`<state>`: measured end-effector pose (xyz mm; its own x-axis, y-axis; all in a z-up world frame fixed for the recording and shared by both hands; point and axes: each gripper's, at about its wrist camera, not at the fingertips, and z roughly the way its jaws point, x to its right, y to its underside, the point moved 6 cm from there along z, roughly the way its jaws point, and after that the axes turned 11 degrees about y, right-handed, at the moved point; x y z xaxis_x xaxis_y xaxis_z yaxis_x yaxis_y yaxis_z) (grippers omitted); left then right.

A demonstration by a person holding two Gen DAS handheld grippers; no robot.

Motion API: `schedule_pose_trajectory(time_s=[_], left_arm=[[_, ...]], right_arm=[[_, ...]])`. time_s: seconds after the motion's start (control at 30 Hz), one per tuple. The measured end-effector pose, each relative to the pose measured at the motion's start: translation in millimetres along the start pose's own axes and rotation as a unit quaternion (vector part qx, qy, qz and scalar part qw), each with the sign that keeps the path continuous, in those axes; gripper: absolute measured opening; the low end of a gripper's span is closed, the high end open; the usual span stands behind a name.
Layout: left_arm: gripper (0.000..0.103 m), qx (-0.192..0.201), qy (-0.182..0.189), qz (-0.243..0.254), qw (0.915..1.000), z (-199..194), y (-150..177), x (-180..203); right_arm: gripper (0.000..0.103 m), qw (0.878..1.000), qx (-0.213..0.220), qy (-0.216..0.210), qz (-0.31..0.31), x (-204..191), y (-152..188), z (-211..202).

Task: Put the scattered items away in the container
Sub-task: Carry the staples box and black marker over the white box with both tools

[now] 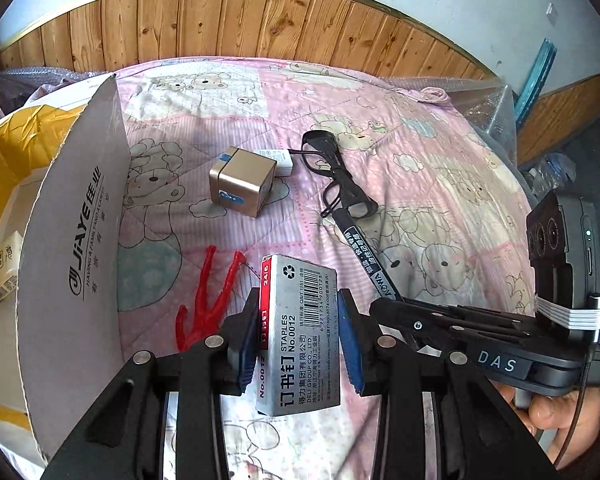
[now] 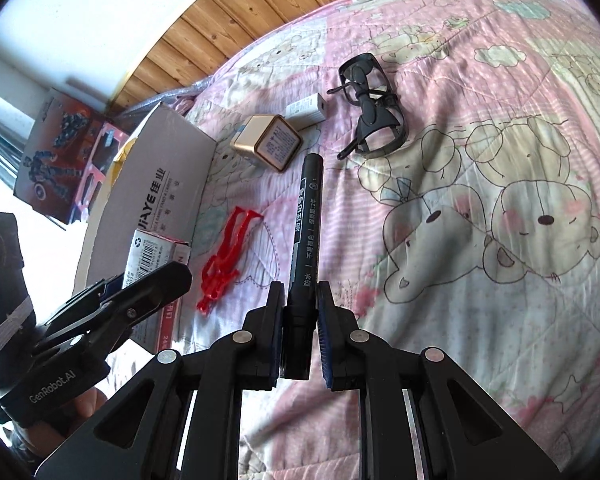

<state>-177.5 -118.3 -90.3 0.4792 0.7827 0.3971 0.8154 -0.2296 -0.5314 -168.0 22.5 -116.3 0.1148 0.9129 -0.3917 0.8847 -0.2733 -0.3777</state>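
Open cardboard box (image 1: pixel 76 248) at far left, left gripper (image 1: pixel 298 344) clamped on a staples box (image 1: pixel 300 336) beside its flap, red clip (image 1: pixel 208 304) on pink quilt (image 1: pixel 440 200), right gripper (image 2: pixel 300 320) clamped on a black marker (image 2: pixel 306 240), glasses (image 2: pixel 374 108) beyond.

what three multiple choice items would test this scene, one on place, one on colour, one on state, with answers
1. Where is the cardboard box?
A. Left of the scattered items
B. Right of the glasses
C. On top of the gold cube

2. What colour is the plastic clip on the quilt?
A. Green
B. Red
C. White

3. What does the right hand-held gripper hold?
A. Nothing
B. The glasses
C. The black marker

Answers:
1 A, its flap stands at the left edge of the quilt in the left wrist view.
2 B, it shows bright red in both views.
3 C, the marker sits between its pads; the staples box is in the left hand-held gripper, and the glasses lie untouched.
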Motion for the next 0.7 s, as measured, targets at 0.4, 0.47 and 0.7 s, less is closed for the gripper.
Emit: schedule_pose_trajectory(time_s=[0.4, 0.47, 0.7], left_arm=[[0.037, 0.028, 0.014, 0.017, 0.9994, -44.9, 30.7, 27.4], [0.037, 0.036, 0.015, 0.018, 0.9991, -53.3, 33.7, 30.0], [0.037, 0.065, -0.008, 0.020, 0.9977, -88.4, 39.2, 30.5]], right_arm=[[0.016, 1.000, 0.008, 0.010, -0.021, -20.3, 46.8, -34.6], [0.016, 1.000, 0.011, 0.014, -0.025, -24.1, 53.6, -41.0], [0.016, 0.999, 0.022, 0.019, -0.044, -42.1, 74.6, -61.5]])
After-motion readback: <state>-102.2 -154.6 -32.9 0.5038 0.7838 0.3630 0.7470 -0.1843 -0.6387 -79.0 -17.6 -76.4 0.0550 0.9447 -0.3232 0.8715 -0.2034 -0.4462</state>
